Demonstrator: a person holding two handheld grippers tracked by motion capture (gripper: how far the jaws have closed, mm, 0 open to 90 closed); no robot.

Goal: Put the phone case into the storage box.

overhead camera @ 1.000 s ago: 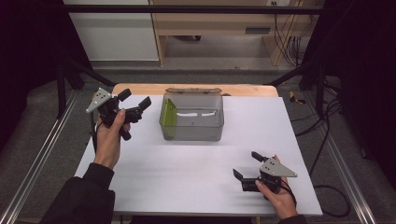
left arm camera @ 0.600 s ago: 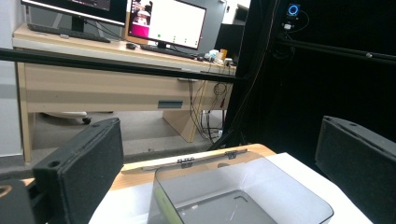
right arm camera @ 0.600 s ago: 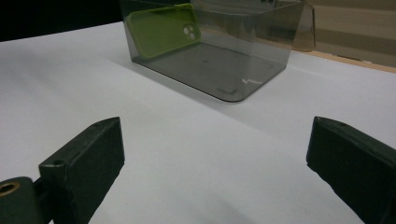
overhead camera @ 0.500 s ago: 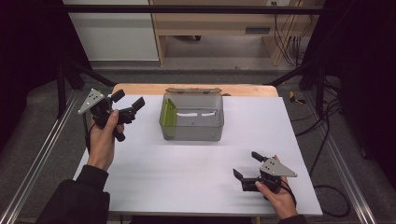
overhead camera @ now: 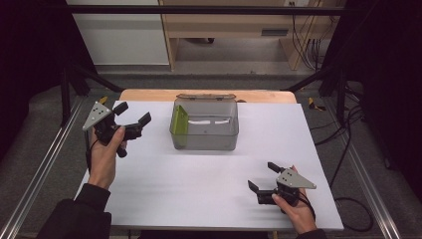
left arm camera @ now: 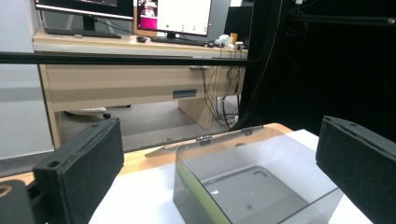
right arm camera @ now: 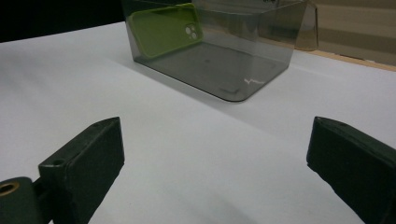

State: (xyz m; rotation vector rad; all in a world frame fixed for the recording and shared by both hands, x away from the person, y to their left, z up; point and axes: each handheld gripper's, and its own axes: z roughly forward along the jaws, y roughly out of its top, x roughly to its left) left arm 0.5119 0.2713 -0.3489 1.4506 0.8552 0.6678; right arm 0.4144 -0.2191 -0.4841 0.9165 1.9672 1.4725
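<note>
A clear grey plastic box (overhead camera: 205, 124) with its lid hinged back stands at the table's far middle. A green phone case (overhead camera: 179, 122) leans upright against the box's left inner wall, also seen as the green phone case (right arm camera: 163, 28) in the box (right arm camera: 219, 51). My left gripper (overhead camera: 133, 118) is held above the table's left edge, open and empty, pointing toward the box (left arm camera: 252, 186). My right gripper (overhead camera: 263, 177) rests near the front right of the table, open with nothing between its jaws.
The white table top (overhead camera: 199, 174) ends in a wooden strip (overhead camera: 149, 94) at the back. Metal frame rails (overhead camera: 45, 164) run along both sides. A desk with monitors (left arm camera: 116, 42) stands behind the table, with cables (overhead camera: 348, 124) at the right on the floor.
My left gripper has drawn back to the left, away from the box, and sunk a little. The right gripper has stayed in place.
</note>
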